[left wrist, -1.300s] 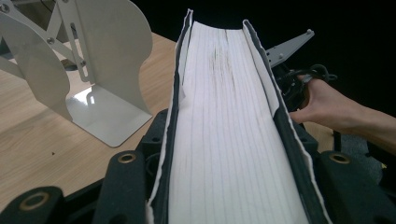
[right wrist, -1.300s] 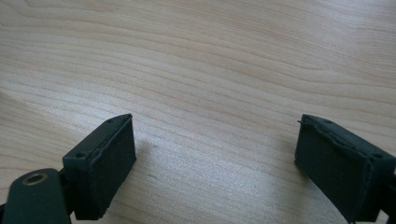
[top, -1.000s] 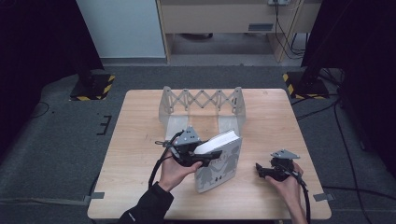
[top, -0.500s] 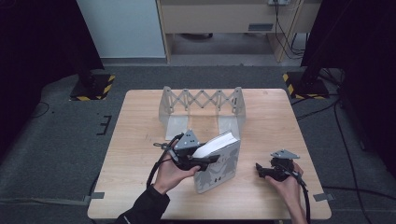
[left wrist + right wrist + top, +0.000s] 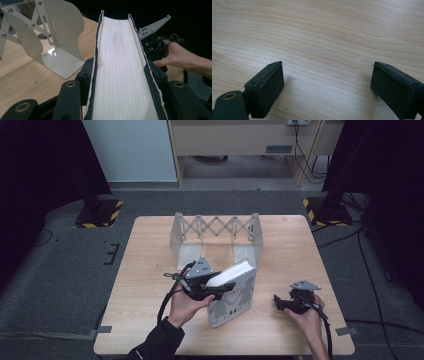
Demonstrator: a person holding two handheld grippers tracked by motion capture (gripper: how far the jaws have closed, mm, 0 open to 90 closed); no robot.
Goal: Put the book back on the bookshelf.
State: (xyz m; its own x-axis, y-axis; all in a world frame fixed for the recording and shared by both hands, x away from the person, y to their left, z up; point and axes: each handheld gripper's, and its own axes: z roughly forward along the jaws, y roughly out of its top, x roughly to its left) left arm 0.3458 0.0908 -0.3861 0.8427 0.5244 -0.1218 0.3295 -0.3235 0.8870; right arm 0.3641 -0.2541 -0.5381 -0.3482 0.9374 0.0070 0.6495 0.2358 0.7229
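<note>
A thick book [image 5: 235, 296] with a pale illustrated cover stands on its edge on the wooden table [image 5: 150, 265], near the front centre. My left gripper [image 5: 214, 288] is shut on its upper end. In the left gripper view the white page block [image 5: 122, 62] runs away from me between the two black jaws. My right gripper [image 5: 280, 304] rests low over the table at the front right, apart from the book, and stands open. Bare wood [image 5: 324, 37] lies between its pads [image 5: 270, 85].
A metal expanding book rack [image 5: 215, 227] with upright end plates stands at the back centre of the table, behind the book. One of its plates [image 5: 57, 37] shows to the left of the book. The other hand and gripper [image 5: 155, 42] lie beyond the book's right side.
The left gripper and the book have shifted only slightly, the book's top edge tipping a little. The right gripper has stayed in place.
</note>
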